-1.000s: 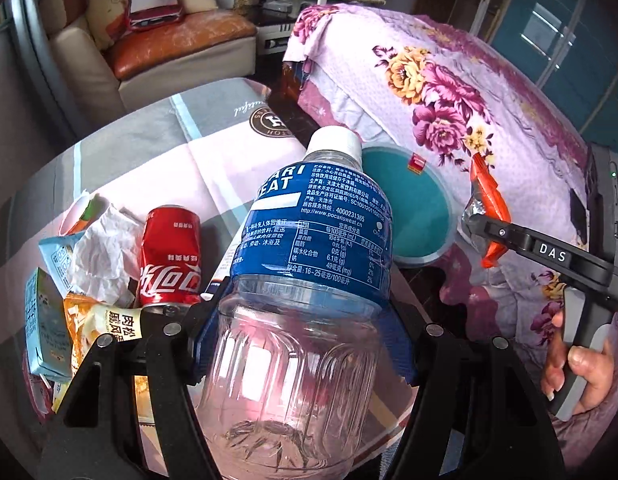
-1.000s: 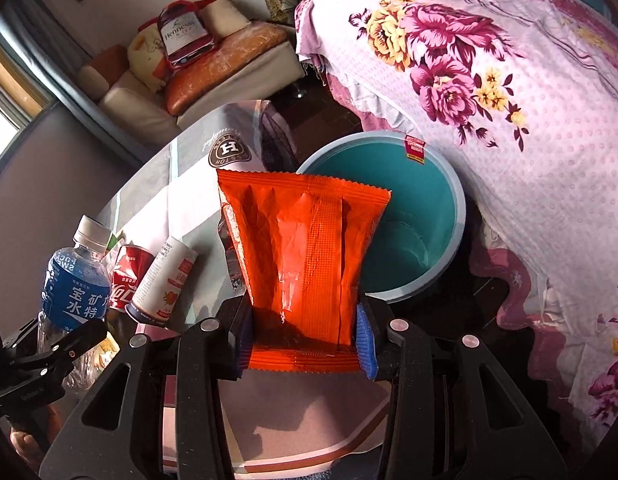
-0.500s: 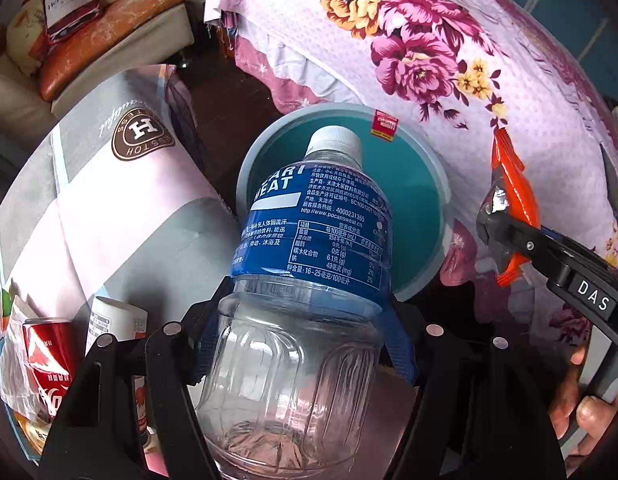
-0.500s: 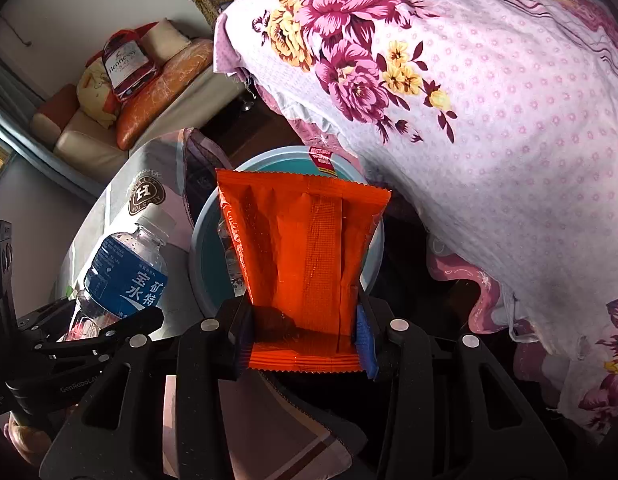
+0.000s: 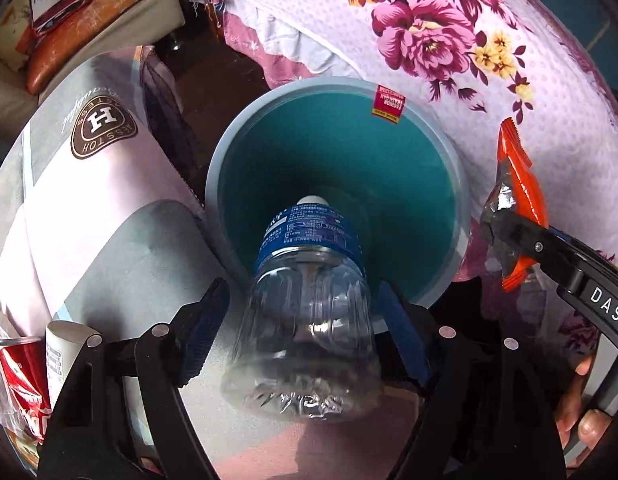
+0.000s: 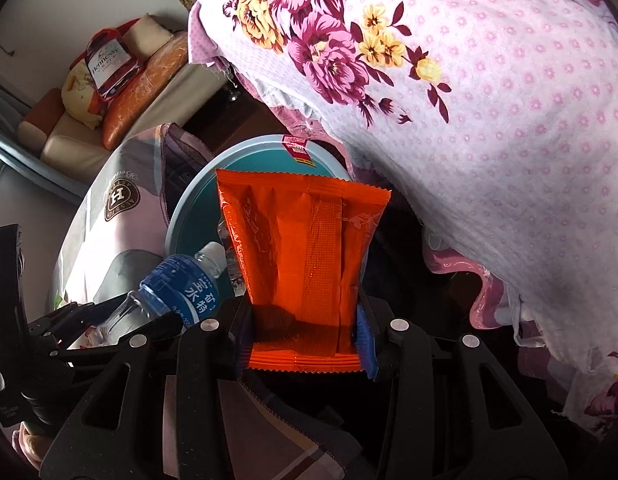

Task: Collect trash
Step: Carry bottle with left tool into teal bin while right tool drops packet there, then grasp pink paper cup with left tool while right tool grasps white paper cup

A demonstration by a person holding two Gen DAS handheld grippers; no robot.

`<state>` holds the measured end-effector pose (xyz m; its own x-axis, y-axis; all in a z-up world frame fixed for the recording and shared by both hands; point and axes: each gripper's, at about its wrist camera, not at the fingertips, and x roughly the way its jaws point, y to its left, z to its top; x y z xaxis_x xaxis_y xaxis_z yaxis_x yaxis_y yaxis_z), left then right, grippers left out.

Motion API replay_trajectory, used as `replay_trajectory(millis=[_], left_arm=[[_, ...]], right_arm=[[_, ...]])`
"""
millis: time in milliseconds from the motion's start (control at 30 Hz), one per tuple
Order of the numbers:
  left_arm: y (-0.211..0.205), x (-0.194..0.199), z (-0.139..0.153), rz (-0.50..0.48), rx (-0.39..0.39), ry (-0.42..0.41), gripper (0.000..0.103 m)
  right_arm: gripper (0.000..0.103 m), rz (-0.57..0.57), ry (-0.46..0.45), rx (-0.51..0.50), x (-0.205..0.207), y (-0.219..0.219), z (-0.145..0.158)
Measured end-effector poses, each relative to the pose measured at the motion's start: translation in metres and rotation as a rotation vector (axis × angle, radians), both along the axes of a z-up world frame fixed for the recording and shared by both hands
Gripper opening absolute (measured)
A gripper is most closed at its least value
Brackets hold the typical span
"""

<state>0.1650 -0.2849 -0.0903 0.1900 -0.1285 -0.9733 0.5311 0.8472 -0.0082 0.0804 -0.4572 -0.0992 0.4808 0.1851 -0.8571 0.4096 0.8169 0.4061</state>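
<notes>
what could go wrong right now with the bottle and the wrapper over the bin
The plastic bottle, loose between the open left gripper, may clip the teal bin near its rim and bounce out. The orange wrapper, clamped in the right gripper, sits near the bin's edge and could flutter outside.

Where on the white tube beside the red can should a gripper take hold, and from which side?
Grip the white tube across its round body, near the far end, and come from above with one finger on each side. The red can sits close along its left, and the far end pokes past the can, so there is probably more finger room there.
</notes>
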Motion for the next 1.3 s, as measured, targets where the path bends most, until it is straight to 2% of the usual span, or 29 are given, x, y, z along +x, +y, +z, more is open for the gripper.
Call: replay_trajectory(millis=[267,467,500,567,633,733,1000,1100,1300], left_arm=[[0.015,-0.002,0.003,0.033,-0.021,0.009,0.084],[0.036,-0.013,0.026,0.056,-0.049,-0.038,0.092],[0.040,-0.015,0.030,0.062,-0.059,-0.044,0.093],[0.051,-0.018,0.036,0.075,-0.076,-0.043,0.093],[0.061,-0.022,0.040,0.091,-0.088,-0.043,0.094],[0.077,-0.028,0.046,0.121,-0.100,-0.049,0.094],[0.109,-0.050,0.060,0.159,-0.134,-0.071,0.094],[0.125,-0.060,0.063,0.183,-0.152,-0.074,0.094],[0.153,-0.079,0.072,0.213,-0.175,-0.105,0.094]], right_arm=[[0.040,0.013,0.018,-0.007,0.006,0.003,-0.004],[0.042,0.038,0.027,-0.019,0.017,0.011,-0.003],[0.044,0.046,0.032,-0.020,0.020,0.014,-0.003],[0.054,0.061,0.034,-0.022,0.023,0.020,-0.002],[0.068,0.078,0.031,-0.027,0.026,0.028,0.002],[0.073,0.093,0.023,-0.046,0.027,0.038,0.010],[0.077,0.113,0.026,-0.091,0.012,0.058,0.031],[0.083,0.123,0.030,-0.093,0.003,0.065,0.038],[0.083,0.154,0.028,-0.110,-0.014,0.087,0.053]])
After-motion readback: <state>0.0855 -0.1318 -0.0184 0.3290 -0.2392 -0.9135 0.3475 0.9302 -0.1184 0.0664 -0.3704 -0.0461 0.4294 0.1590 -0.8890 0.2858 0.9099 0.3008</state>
